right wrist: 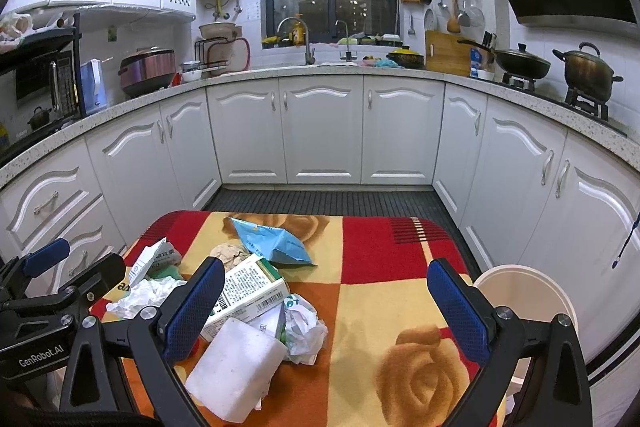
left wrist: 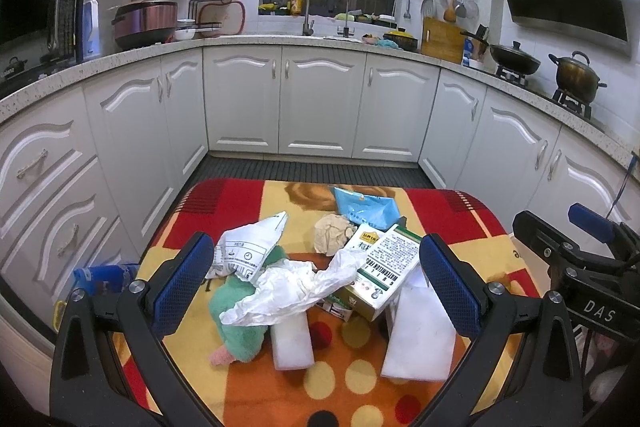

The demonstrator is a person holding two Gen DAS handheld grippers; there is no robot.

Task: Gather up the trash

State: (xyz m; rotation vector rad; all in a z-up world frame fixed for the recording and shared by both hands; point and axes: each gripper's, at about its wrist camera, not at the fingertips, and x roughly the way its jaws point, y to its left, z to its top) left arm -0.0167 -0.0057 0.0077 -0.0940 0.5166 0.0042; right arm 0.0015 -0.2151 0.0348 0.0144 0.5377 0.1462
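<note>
Though a pale bin (right wrist: 528,291) waits at the table's right edge, nothing that shows suggests any trash has gone in yet; its inside is mostly hidden, so that is a guess. All the litter lies heaped on the patterned cloth (right wrist: 400,267): a blue bag (left wrist: 366,209), a paper ball (left wrist: 332,233), a carton (left wrist: 386,269), a white wrapper (left wrist: 296,289), foam blocks (left wrist: 420,335) and a green cloth (left wrist: 240,323). Both tongs are spread wide and empty. The left gripper (left wrist: 316,275) hovers with the wrapper and carton between its fingers. The right gripper (right wrist: 324,307) has the heap by its left finger, its span mostly over bare cloth.
</note>
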